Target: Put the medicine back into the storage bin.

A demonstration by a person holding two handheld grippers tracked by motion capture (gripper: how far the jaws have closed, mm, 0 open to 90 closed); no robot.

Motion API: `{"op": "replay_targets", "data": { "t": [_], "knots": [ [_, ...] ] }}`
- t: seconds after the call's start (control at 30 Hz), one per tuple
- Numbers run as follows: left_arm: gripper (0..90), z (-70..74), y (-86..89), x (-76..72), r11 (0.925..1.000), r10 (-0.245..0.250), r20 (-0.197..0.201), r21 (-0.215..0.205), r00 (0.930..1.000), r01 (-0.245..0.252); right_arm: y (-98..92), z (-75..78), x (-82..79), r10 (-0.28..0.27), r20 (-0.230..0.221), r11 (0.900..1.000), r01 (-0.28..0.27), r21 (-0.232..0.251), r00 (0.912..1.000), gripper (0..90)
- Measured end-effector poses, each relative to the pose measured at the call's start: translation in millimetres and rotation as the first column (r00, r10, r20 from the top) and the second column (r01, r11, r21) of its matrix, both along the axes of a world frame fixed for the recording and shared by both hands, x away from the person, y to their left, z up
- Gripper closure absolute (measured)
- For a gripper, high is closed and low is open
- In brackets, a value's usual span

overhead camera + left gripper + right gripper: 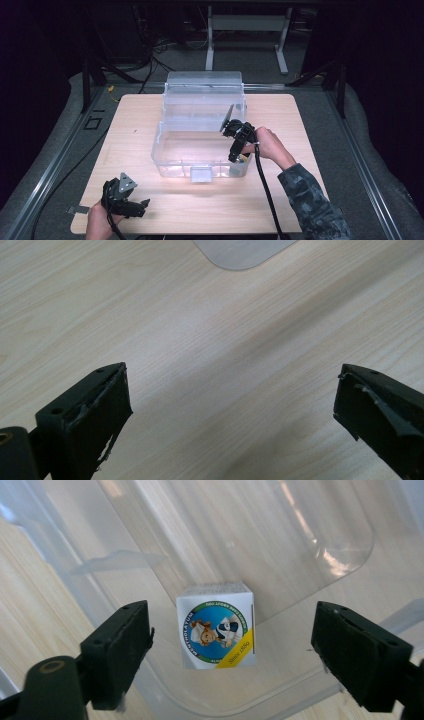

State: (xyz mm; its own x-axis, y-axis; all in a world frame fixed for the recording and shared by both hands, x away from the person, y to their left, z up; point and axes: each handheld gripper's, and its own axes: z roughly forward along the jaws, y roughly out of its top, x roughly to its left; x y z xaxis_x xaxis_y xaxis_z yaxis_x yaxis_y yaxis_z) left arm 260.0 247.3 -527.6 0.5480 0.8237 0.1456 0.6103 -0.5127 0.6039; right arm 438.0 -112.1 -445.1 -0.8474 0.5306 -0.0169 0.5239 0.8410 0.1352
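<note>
At the left, near the front edge of the wooden table (150,125), the left gripper (141,206) is held low in the person's left hand (100,222). In the left gripper view its jaws stand wide apart, with only bare table between them. In the middle stands a clear plastic box (165,150) with its lid raised at the back. At the right, the right gripper (235,156) points down into the front right corner of the box. Its jaws are apart and press on nothing. Between them, lower down, a small white box (217,625) with a round blue label lies on the floor of the plastic box, near that corner.
</note>
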Motion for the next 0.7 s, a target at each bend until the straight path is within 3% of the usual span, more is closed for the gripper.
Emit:
{"op": "replay_targets", "data": {
  "t": [0.13,0.23,0.27,0.3,0.4,0.43,0.7],
  "knots": [
    [1.4,0.4,0.3,-0.2,1.0000,0.002,0.001,-0.005,1.0000,-0.002,-5.8,7.9,-3.8,-0.012,0.015,0.997,0.011,0.077,0.9998,13.9],
    [1.1,0.5,0.3,0.0,0.9999,0.001,0.000,-0.010,1.0000,-0.001,-10.6,14.0,-6.9,-0.020,0.030,0.994,0.016,0.109,0.9994,13.1],
    [1.1,0.5,0.3,0.2,0.9999,0.003,0.000,-0.012,1.0000,-0.003,-13.3,13.0,-7.7,-0.025,0.021,0.983,0.021,0.185,0.9995,12.5],
    [1.0,0.7,0.4,0.3,0.9999,0.002,0.001,-0.011,1.0000,-0.002,-14.4,19.0,-9.5,-0.026,0.046,0.991,0.020,0.131,0.9986,12.3],
    [0.7,2.1,0.9,0.5,0.9999,0.001,0.001,-0.012,1.0000,-0.001,-21.0,26.9,-14.9,-0.034,0.076,0.985,0.020,0.172,0.9965,11.3],
    [0.6,2.3,0.6,0.5,0.9999,0.006,0.002,-0.015,1.0000,-0.006,-23.4,24.9,-16.4,-0.040,0.069,0.967,0.022,0.252,0.9968,11.0],
    [0.2,12.1,0.8,1.9,0.9970,-0.014,0.024,-0.076,0.9996,0.016,-33.2,29.3,-36.4,-0.061,0.114,0.944,0.021,0.329,0.9916,9.8]
  ]
}}
